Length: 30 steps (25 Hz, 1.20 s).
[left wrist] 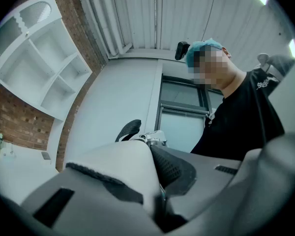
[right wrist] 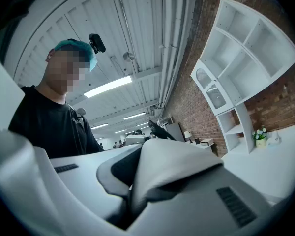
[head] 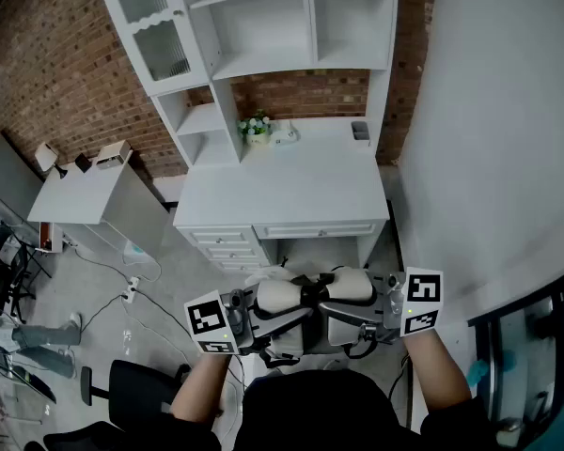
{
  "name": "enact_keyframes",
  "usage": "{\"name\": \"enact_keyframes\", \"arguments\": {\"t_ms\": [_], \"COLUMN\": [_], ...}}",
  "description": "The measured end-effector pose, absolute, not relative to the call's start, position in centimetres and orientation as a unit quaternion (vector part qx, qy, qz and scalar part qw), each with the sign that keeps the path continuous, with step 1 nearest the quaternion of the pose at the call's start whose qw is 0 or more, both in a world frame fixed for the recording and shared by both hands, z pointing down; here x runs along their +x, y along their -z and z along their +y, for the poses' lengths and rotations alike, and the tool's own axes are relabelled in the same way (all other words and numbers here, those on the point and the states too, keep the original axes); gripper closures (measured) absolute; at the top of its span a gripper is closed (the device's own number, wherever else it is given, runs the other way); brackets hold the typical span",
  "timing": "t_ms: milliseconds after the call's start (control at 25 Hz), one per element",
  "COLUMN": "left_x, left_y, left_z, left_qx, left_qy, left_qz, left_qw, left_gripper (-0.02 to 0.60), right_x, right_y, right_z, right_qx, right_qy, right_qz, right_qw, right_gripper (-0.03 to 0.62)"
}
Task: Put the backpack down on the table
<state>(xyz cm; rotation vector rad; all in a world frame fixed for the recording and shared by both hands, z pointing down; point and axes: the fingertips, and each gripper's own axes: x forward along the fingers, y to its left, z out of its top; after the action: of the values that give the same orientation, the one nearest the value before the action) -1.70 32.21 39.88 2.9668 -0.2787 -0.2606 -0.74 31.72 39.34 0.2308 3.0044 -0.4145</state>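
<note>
The left tongs and the right tongs are each almost closed, with a fold of the grey-and-white backpack pinched between the jaws. In both gripper views the pale padded fabric fills the narrow gap, clamped tight. The backpack hangs between the two tongs close in front of the person's body, above the floor and short of the white worktop, not touching it; a small flower pot stands at the worktop's back, beneath the white shelves
</note>
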Motion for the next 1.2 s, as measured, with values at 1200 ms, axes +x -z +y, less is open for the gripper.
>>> {"name": "enact_keyframes", "arguments": {"t_ms": [1200], "left_x": [4.3], "left_y": [-40.2], "left_z": [27.4], "left_qx": [0.986], "left_qy": [0.08], "left_qz": [-0.104], "left_qw": [0.098], "left_gripper": [0.529], "right_x": [4.9], "right_y": [-39.5], "right_z": [26.6], "right_qx": [0.064], "right_qy": [0.136], "right_qz": [0.988], "right_qw": [0.043], "right_gripper": [0.554]}}
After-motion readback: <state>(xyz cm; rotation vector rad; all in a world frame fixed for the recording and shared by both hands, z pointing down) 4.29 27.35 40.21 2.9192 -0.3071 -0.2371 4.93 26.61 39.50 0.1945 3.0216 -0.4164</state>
